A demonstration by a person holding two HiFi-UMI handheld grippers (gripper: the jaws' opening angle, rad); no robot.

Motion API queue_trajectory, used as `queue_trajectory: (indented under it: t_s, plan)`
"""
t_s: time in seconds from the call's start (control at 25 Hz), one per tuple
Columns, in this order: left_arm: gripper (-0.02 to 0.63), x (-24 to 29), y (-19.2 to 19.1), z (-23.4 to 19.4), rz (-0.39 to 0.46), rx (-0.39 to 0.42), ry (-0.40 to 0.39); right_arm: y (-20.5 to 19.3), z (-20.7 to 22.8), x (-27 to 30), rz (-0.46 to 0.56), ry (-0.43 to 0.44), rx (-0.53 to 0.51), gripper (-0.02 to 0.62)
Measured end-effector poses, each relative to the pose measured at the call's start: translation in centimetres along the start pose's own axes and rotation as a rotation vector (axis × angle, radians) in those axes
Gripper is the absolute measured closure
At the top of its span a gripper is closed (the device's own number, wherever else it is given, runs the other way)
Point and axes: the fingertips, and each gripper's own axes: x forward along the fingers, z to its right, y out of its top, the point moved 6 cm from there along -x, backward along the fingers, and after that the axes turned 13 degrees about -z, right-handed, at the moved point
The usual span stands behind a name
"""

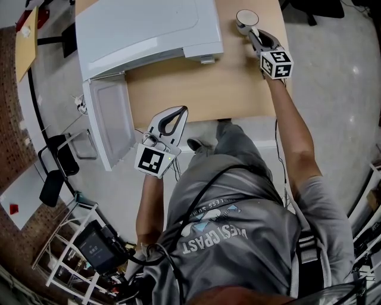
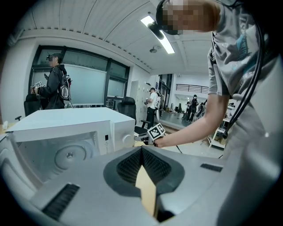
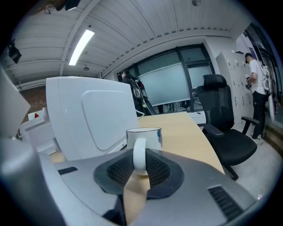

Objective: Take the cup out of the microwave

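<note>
A white cup (image 1: 246, 18) with a dark rim is at the far right of the wooden table (image 1: 196, 89), beside the white microwave (image 1: 143, 30). My right gripper (image 1: 253, 33) is shut on its handle; in the right gripper view the handle (image 3: 139, 154) sits pinched between the pads and the cup (image 3: 144, 136) stands upright, its base hidden. The microwave door (image 1: 110, 122) hangs open to the left, and its cavity (image 2: 66, 152) shows only the turntable. My left gripper (image 1: 180, 112) is shut and holds nothing, at the table's near edge.
A black office chair (image 3: 225, 119) stands off the table's right end. A dark chair (image 1: 56, 164) and a wire rack with gear (image 1: 89, 244) are on the floor at the left. People stand in the background (image 2: 55, 86).
</note>
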Motion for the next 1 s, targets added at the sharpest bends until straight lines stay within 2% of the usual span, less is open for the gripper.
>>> queue_trajectory:
  t_s: [0.2,0.4,0.6,0.8,1.0]
  plan:
    - [0.563,-0.4,-0.6,-0.1,0.006,-0.002,0.008,-0.7,-0.7,0.5,-0.032,-0.010,-0.044,0.526]
    - [0.563,-1.2,-0.3,0.9,0.014,-0.010,0.015,-1.3,-0.9,-0.4,-0.109,-0.024,-0.107,0.526]
    - [0.563,-1.9,-0.6,1.4,-0.010,-0.007,0.032,-2.3,-1.0,-0.4,-0.155,-0.012,-0.104,0.526]
    - [0.563,-2.5,-1.0,2.4,0.023,-0.010,0.033,-2.7,-1.1,-0.2,-0.184,0.019,-0.078,0.526]
    - [0.563,-3.1,-1.2,3.3,0.031,-0.012,0.037,-2.3,-1.0,-0.4,-0.226,0.032,-0.096,0.525]
